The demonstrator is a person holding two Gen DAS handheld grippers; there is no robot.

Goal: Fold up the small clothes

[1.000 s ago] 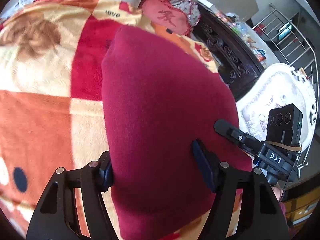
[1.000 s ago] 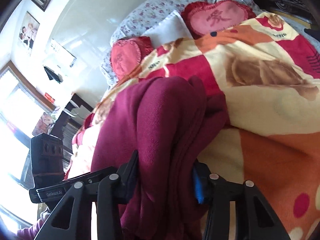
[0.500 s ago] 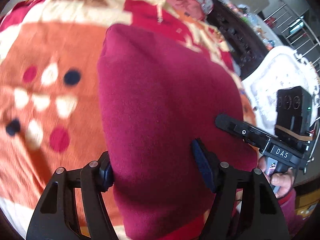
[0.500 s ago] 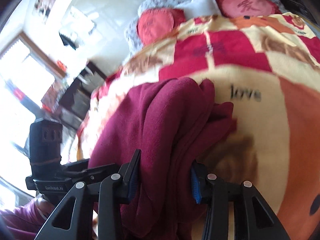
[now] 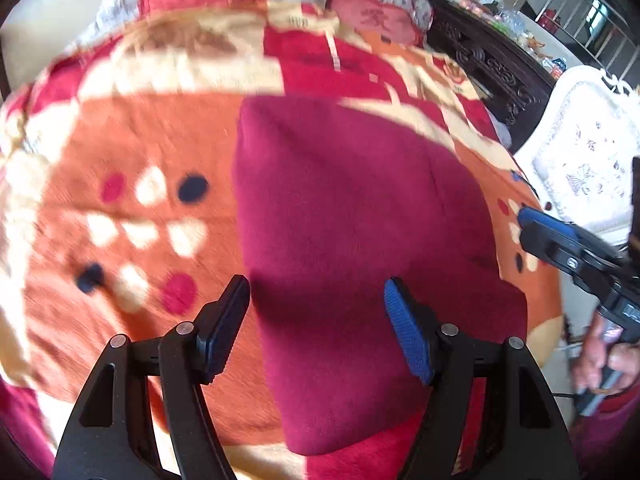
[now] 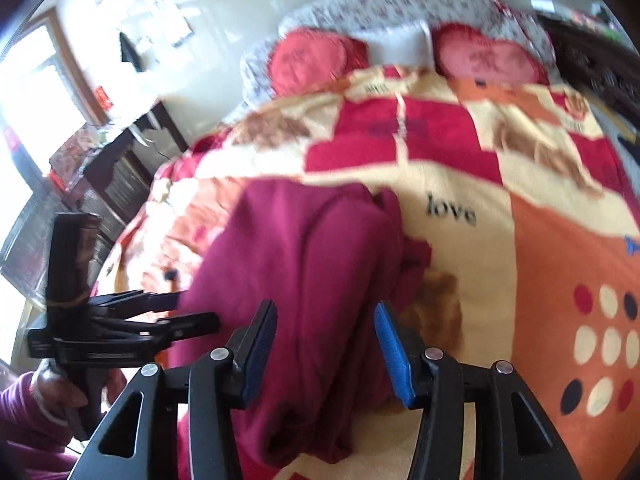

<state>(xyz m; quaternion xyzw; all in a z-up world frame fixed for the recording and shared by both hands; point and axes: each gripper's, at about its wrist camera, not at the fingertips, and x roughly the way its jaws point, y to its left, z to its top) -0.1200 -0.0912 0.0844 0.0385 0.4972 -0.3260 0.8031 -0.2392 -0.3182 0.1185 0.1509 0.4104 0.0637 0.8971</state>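
A folded maroon garment lies on the patterned blanket. In the left wrist view my left gripper hovers over its near end with the jaws wide. The left finger stands just off the cloth's edge and the blue right pad is over the cloth, neither pressing. In the right wrist view the garment shows its layered fold edges between the jaws of my right gripper, which are opening and loose on the cloth. Each gripper also shows in the other's view: right gripper, left gripper.
Red heart-shaped cushions and a white pillow lie at the head of the bed. Dark carved wooden furniture and a white padded chair stand beside the bed. A person's hand holds the right gripper's handle.
The garment filled both pairs of jaws and moved across the blanket with them; now it lies flat on the blanket. Both grippers have drawn back, and the right jaws have widened.
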